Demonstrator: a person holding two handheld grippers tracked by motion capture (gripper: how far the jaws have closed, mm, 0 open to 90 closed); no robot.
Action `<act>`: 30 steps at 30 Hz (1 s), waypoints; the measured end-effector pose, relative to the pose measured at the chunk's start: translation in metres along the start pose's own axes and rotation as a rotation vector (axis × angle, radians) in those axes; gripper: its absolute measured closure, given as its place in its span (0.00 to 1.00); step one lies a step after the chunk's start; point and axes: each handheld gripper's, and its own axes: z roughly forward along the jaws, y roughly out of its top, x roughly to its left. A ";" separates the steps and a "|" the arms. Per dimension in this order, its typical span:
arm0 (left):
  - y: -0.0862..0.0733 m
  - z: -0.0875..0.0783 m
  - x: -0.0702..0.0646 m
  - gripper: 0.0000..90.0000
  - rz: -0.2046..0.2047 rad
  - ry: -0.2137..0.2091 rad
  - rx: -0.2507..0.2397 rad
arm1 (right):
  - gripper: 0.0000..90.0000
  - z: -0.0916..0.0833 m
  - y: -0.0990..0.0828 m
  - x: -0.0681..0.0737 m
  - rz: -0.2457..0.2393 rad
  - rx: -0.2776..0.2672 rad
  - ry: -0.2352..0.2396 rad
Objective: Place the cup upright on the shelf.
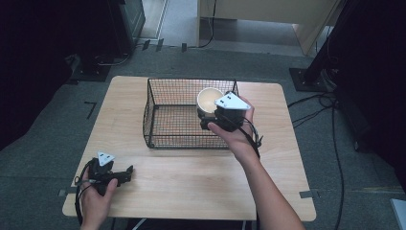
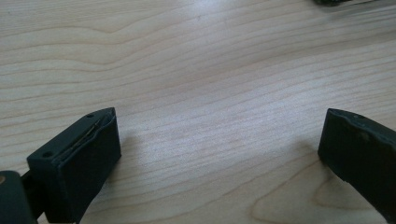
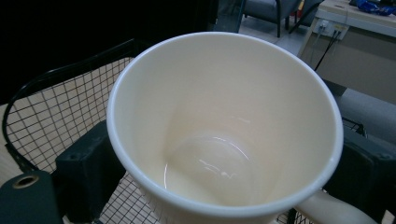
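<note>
While the right gripper [image 1: 216,114] holds a cream mug [image 1: 209,100] over the wire basket [image 1: 163,139], the left gripper [image 1: 125,173] rests low on the desk [image 1: 191,177] toward seven o'clock, well apart from both. Item one, the mug [image 3: 224,126]: glazed cream inside and out, mouth tipped toward the right gripper view, handle [image 3: 327,210] showing at five o'clock of that view; its interior holds nothing, only a glossy reflection at the bottom. The right gripper's fingers [image 3: 86,172] are closed on the mug from either side, one pad at its left wall and the other at its right, just below the rim. Item two, the basket: black wire mesh, rectangular, open-topped, standing on the desk around the middle toward twelve o'clock; the mug sits within its outline at the two o'clock corner, level with or above the rim, and whether it touches the mesh floor cannot be told. No other contents show on the visible basket floor [image 3: 56,116]. Item three, the left gripper [image 2: 219,140]: fingers [image 2: 79,163] spread wide, gripping nothing, with bare pale wood grain [image 2: 196,70] between them. A person's hand [image 1: 93,201] is wrapped around its body.
</note>
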 end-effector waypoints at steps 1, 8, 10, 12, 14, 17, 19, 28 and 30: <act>0.000 0.000 0.000 0.00 0.000 0.000 0.001 | 0.11 0.004 0.000 -0.001 0.001 0.002 -0.004; 0.000 0.000 0.000 0.00 0.001 0.000 0.001 | 0.11 0.029 -0.002 -0.009 0.019 0.019 -0.025; 0.000 0.000 0.000 0.00 0.000 0.000 0.001 | 0.11 0.036 -0.002 -0.014 0.033 0.022 -0.024; 0.000 0.000 0.000 0.00 0.000 -0.001 0.000 | 0.11 0.043 -0.003 -0.018 0.047 0.026 -0.017; 0.000 0.000 0.000 0.00 0.000 -0.001 0.000 | 0.11 0.050 -0.003 -0.019 0.042 0.033 -0.013; 0.000 0.000 0.000 0.00 0.000 -0.001 0.000 | 0.11 0.060 -0.004 -0.018 0.028 0.044 0.001; 0.000 0.000 0.000 0.00 0.000 0.000 0.000 | 0.11 0.066 -0.005 -0.017 0.024 0.045 0.016; 0.000 0.000 0.000 0.00 0.000 -0.001 0.000 | 0.11 0.097 -0.015 -0.014 0.030 0.119 0.056; 0.000 0.000 0.000 0.00 0.001 -0.001 0.000 | 0.11 0.104 -0.018 -0.014 0.014 0.136 0.070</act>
